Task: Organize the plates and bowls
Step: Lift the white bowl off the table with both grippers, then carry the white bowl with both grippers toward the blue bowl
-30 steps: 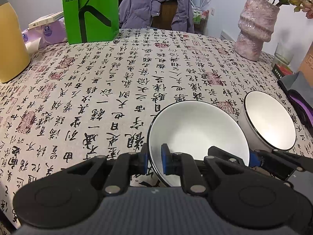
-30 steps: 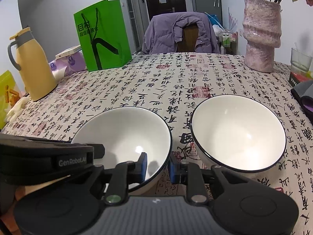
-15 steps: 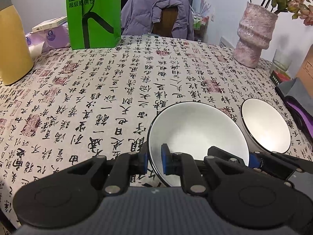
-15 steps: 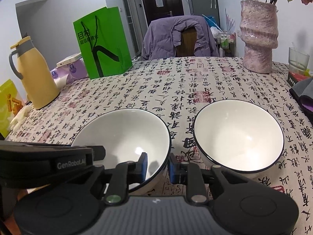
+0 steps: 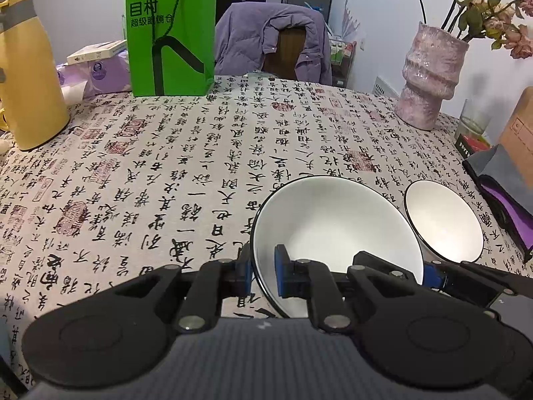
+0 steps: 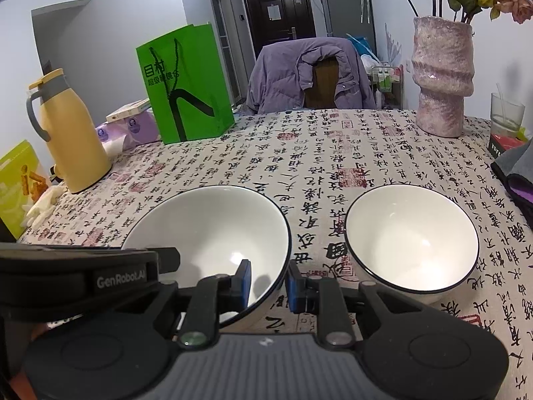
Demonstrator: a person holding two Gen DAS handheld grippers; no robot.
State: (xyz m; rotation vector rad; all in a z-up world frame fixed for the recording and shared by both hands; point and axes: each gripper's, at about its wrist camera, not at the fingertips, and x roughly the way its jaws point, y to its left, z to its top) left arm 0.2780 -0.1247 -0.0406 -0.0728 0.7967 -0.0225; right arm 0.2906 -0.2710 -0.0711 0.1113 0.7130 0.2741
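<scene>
A large white bowl with a thin black rim (image 5: 336, 230) is held from two sides, slightly above the calligraphy tablecloth. My left gripper (image 5: 263, 273) is shut on its left rim, one blue pad inside and one outside. My right gripper (image 6: 268, 281) is shut on the right rim of this same bowl (image 6: 213, 230). The right gripper's fingers (image 5: 429, 273) show at the bowl's far side in the left wrist view. A second white bowl (image 6: 411, 243) rests on the cloth just to the right, untouched; it also appears as the smaller bowl (image 5: 443, 223) in the left wrist view.
A yellow thermos (image 6: 73, 140) and snack box (image 6: 16, 186) stand far left, a green paper bag (image 5: 170, 33) and tissue packs at the back. A pink vase (image 6: 441, 76), a glass (image 6: 506, 113) and a dark pouch (image 5: 499, 193) line the right side. A chair with a purple jacket (image 6: 309, 73) stands behind the table.
Both grippers have risen with the large bowl still clamped between them. The second bowl has stayed on the cloth and now looks smaller and farther off.
</scene>
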